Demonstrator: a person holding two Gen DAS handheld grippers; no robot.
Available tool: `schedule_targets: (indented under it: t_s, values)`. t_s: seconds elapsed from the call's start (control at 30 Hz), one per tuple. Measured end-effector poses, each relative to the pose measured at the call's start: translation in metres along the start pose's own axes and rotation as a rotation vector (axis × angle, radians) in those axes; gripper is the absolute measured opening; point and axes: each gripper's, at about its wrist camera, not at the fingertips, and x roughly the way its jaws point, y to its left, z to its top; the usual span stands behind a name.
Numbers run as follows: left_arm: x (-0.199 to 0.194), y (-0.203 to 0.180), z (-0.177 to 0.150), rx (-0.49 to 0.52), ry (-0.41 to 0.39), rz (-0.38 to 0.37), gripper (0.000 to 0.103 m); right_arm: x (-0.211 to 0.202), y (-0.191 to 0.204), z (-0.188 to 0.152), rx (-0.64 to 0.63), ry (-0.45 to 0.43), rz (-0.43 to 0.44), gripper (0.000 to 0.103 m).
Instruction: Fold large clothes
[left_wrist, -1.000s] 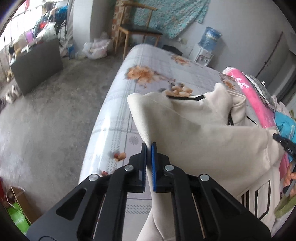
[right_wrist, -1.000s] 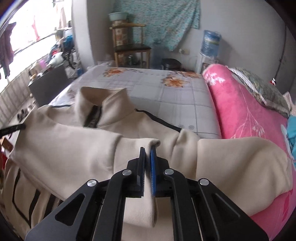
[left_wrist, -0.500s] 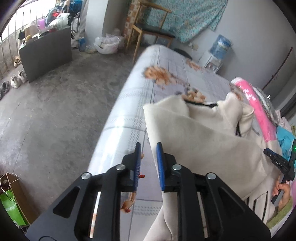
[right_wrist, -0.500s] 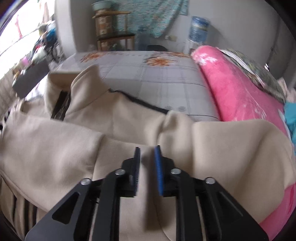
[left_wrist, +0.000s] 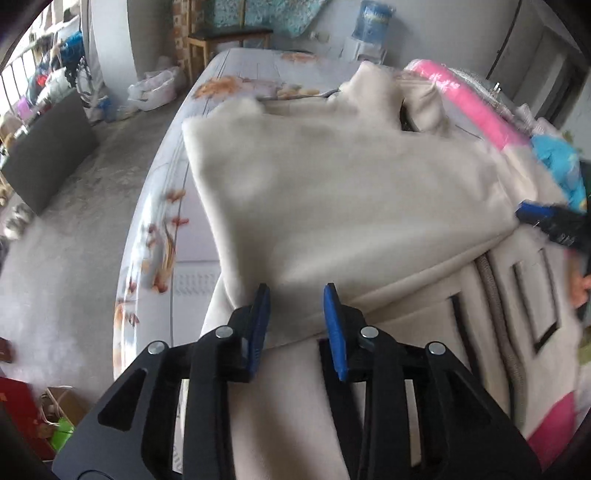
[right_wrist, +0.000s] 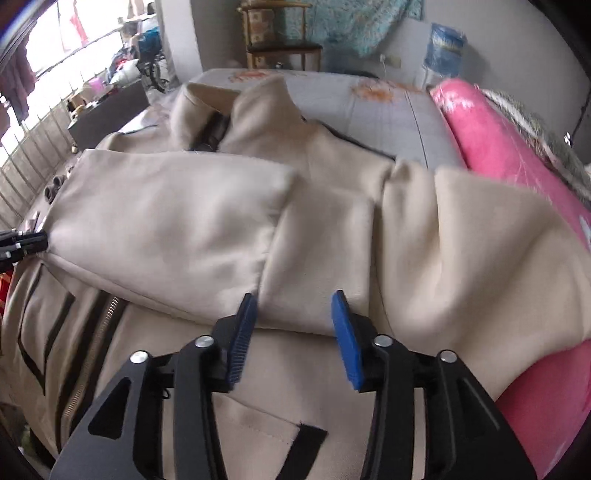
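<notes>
Jacket (right_wrist: 177, 225) sleeves folded across; both hand-held grippers (left_wrist: 297, 295) (right_wrist: 293, 302) spread, gripping nothing

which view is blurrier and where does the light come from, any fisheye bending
Left wrist view: motion-smeared, most on the beige zip-up jacket and floral grey bedsheet; open left claw stays sharp. Right wrist view: crisper; jacket seams readable, open right claw sharp. Daylight enters from the upper left in both, overexposed at the balcony railing. Both bend edges, with dark corners.
</notes>
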Motion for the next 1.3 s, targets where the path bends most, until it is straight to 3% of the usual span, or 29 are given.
schedule_targets:
  t_s: [0.07,0.13,0.27,0.37,0.5,0.6,0.7,0.77,0.93,1.13,1.3]
  values:
    - [-0.002,-0.003,-0.001,0.013,0.006,0.015,0.029,-0.002,-0.007,0.002,0.036,0.024,-0.04,0.046]
    - [-0.008,-0.002,0.0,0.0,0.002,0.002,0.031,-0.011,-0.008,0.003,0.058,0.014,-0.017,0.046]
    - [-0.024,-0.008,0.004,0.014,-0.041,0.012,0.04,-0.027,0.011,0.007,0.017,-0.052,0.025,0.048]
    - [-0.021,-0.016,0.005,0.0,-0.032,0.019,0.046,-0.017,0.027,0.009,-0.03,-0.053,0.013,0.048]
    - [0.002,-0.018,0.001,-0.007,0.011,0.084,0.051,0.015,0.035,0.003,-0.053,0.009,-0.017,0.049]
    - [-0.001,-0.023,-0.001,0.019,0.007,0.11,0.052,0.007,0.04,0.0,-0.079,0.003,-0.056,0.054]
    - [-0.019,-0.028,0.005,0.04,0.01,0.129,0.054,-0.012,0.038,-0.002,-0.067,-0.012,-0.028,0.056]
    - [-0.034,-0.032,0.013,0.05,-0.008,0.133,0.062,-0.026,0.036,-0.003,-0.054,-0.033,-0.026,0.071]
    - [-0.058,-0.05,0.046,0.039,-0.03,0.113,0.076,-0.04,0.027,-0.011,-0.013,-0.018,-0.01,0.084]
    - [-0.014,-0.099,0.072,0.088,0.009,0.119,0.078,-0.035,0.021,-0.029,-0.018,0.012,-0.05,0.09]
    - [0.039,-0.135,0.068,0.11,0.064,0.106,0.078,-0.017,0.009,-0.044,0.02,0.041,-0.071,0.09]
